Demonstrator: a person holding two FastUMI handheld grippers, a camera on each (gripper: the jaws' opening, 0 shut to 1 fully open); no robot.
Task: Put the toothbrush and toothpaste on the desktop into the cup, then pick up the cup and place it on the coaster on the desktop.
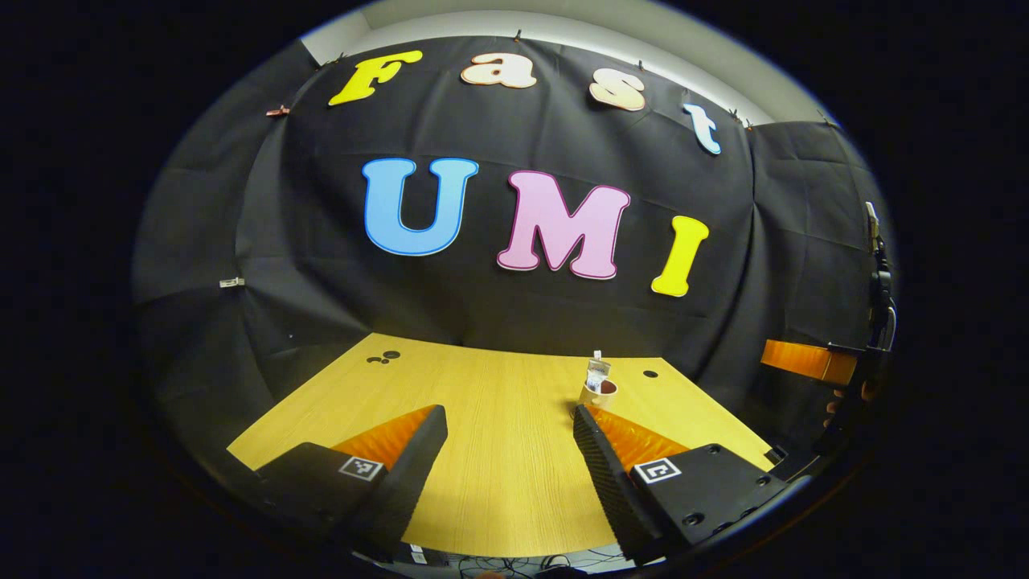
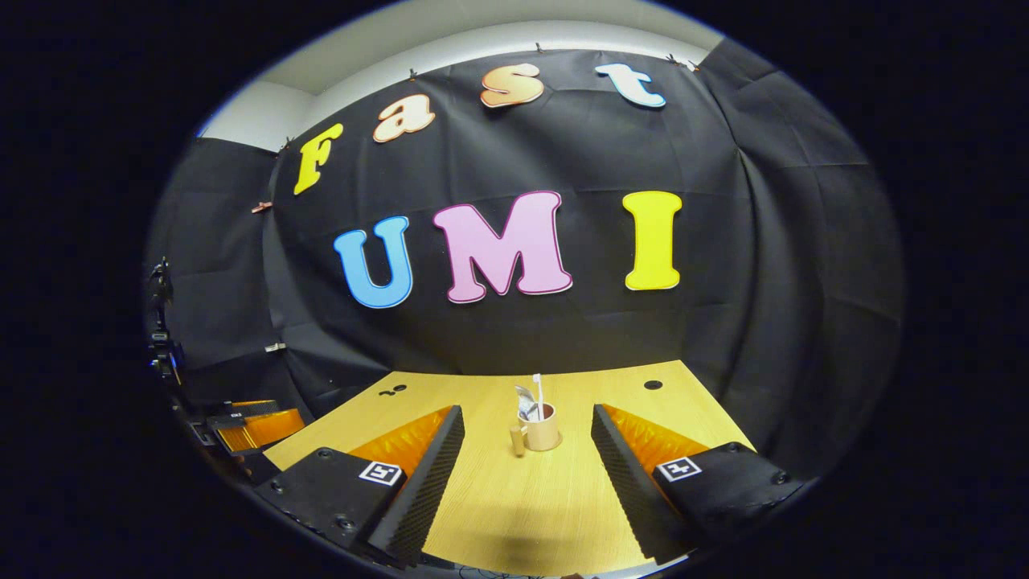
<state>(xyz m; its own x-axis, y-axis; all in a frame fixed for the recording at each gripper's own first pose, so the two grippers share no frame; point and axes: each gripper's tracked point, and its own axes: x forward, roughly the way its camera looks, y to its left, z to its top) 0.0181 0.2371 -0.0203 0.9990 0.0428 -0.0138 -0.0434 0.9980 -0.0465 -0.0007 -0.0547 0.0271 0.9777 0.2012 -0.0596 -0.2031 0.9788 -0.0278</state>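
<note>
Bare desktop (image 2: 498, 498) ahead, cup (image 2: 543, 434) the lone obstacle mid-table, cloth wall (image 2: 563, 338) behind

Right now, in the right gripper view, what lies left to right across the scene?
The other tongs at the left edge → cup handle → cup holding toothpaste and toothbrush → round hole in the desktop.

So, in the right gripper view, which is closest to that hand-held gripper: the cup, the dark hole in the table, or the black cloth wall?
1. The cup, just ahead between the fingers, toothbrush standing inside.
2. The dark hole, farther back on the right of the table.
3. The black cloth wall, behind the table's far edge.
</note>
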